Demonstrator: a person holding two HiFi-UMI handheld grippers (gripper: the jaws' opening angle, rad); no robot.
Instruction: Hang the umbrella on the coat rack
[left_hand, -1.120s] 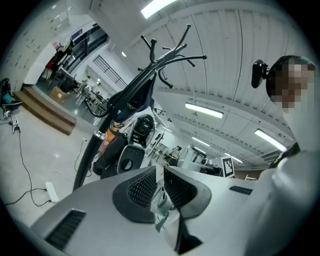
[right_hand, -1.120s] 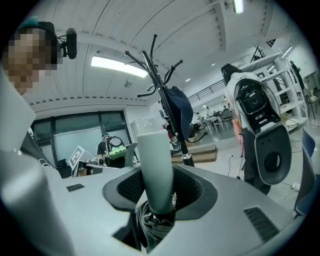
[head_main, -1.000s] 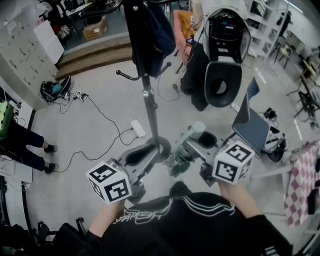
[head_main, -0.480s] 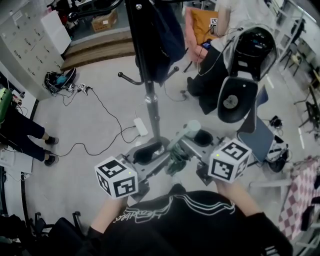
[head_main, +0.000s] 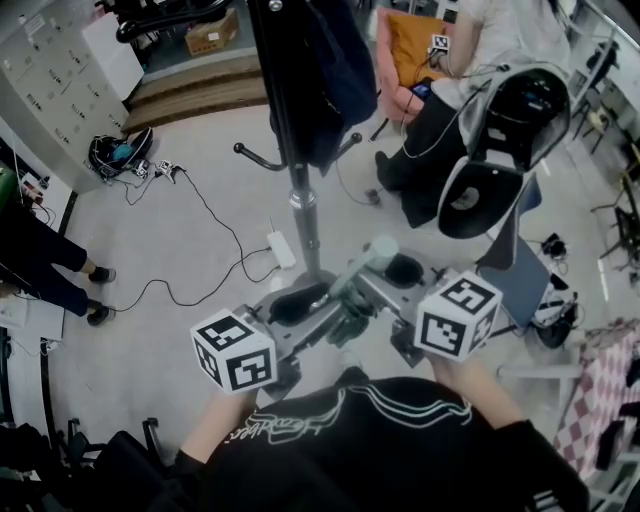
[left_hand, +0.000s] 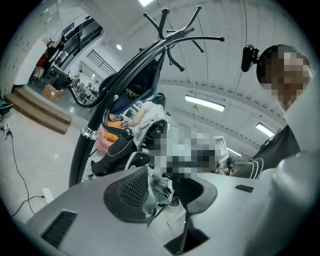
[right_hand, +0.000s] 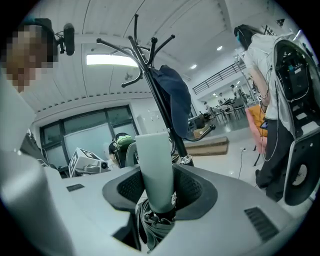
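Observation:
A folded umbrella with a pale green handle (head_main: 379, 250) and dark green fabric (head_main: 350, 322) is held just short of the coat rack's black pole (head_main: 300, 200). My right gripper (head_main: 378, 280) is shut on the handle (right_hand: 155, 165), which stands upright between the jaws of my right gripper (right_hand: 160, 189). Just left of it, my left gripper (head_main: 322, 310) is beside the fabric end. Its jaws are closing from wide. In the left gripper view a bit of fabric (left_hand: 156, 192) lies between the jaws of the gripper (left_hand: 164, 187), against one pad only. The rack's hooks (left_hand: 170, 30) rise overhead.
A dark blue jacket (head_main: 330, 70) hangs on the rack. A seated person and a black-and-white seat shell (head_main: 500, 130) are at the back right, with a blue chair (head_main: 520, 270) nearer. A power strip (head_main: 280, 255) and cables lie on the floor left of the pole.
Both grippers and the umbrella have drifted a little closer to the rack's pole. The right gripper still clasps the handle.

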